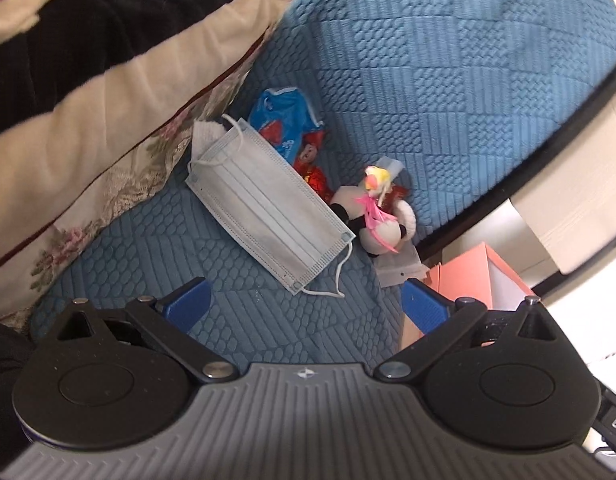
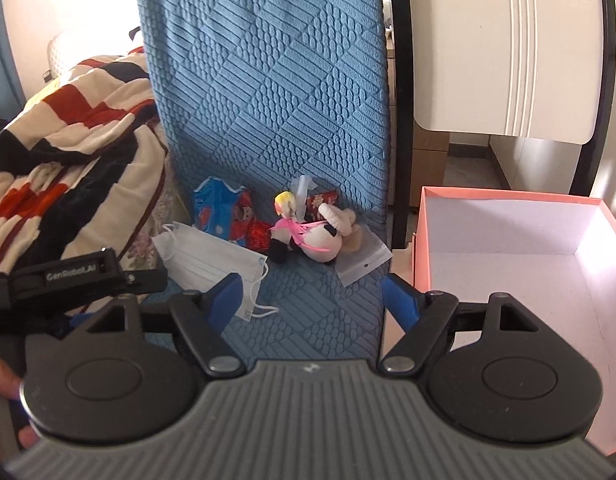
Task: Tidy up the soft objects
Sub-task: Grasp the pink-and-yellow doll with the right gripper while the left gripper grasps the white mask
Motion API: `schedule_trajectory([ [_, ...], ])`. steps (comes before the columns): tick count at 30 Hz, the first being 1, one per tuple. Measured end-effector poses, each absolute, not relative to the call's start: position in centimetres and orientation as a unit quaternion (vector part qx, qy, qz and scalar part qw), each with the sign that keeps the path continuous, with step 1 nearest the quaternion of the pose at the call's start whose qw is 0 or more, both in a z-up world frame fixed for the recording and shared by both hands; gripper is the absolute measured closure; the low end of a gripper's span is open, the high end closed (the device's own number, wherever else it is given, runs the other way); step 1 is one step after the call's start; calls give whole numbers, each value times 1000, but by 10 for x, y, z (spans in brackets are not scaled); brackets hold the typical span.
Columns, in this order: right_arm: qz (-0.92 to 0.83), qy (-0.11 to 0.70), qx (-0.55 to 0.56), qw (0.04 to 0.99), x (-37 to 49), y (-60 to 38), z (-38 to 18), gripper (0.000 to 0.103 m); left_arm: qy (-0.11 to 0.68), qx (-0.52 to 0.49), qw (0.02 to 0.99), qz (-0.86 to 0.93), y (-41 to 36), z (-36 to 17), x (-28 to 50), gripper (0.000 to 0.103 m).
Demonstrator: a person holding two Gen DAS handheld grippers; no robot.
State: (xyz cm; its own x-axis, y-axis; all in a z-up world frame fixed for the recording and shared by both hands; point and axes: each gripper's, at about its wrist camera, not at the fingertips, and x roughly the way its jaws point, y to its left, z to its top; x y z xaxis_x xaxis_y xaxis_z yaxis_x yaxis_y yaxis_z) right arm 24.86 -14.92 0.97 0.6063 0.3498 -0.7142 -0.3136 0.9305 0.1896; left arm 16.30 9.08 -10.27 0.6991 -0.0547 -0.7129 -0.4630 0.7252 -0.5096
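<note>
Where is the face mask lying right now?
The face mask lies flat on the blue seat cushion, left of the plush toy and partly over the blue snack packet; in the right wrist view it sits lower left, by the blanket.

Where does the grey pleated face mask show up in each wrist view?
Left wrist: the grey pleated face mask lies diagonally at centre, on the blue quilted cushion.
Right wrist: left of centre, partly behind the tool's left finger.
Shared landmark: the small white plush doll with pink ribbon, just right of it.
</note>
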Motion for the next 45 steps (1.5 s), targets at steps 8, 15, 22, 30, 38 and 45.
schedule_trajectory([
  [8,214,413,37,884,280,-129,-7,25,378,-394,828,130,110,-131,183,14],
  [15,232,424,32,875,305,-106,-25,32,386,-426,804,153,123,-153,199,26],
  [22,234,432,19,871,343,-88,-48,42,358,-470,788,174,135,-168,211,31],
  [30,252,427,-37,867,391,-60,-69,42,373,-461,779,203,139,-189,236,33],
  [38,280,407,-99,864,424,-25,-94,44,370,-431,793,220,137,-197,248,22],
  [45,273,407,-129,862,435,-9,-115,44,351,-440,798,216,134,-202,251,19],
])
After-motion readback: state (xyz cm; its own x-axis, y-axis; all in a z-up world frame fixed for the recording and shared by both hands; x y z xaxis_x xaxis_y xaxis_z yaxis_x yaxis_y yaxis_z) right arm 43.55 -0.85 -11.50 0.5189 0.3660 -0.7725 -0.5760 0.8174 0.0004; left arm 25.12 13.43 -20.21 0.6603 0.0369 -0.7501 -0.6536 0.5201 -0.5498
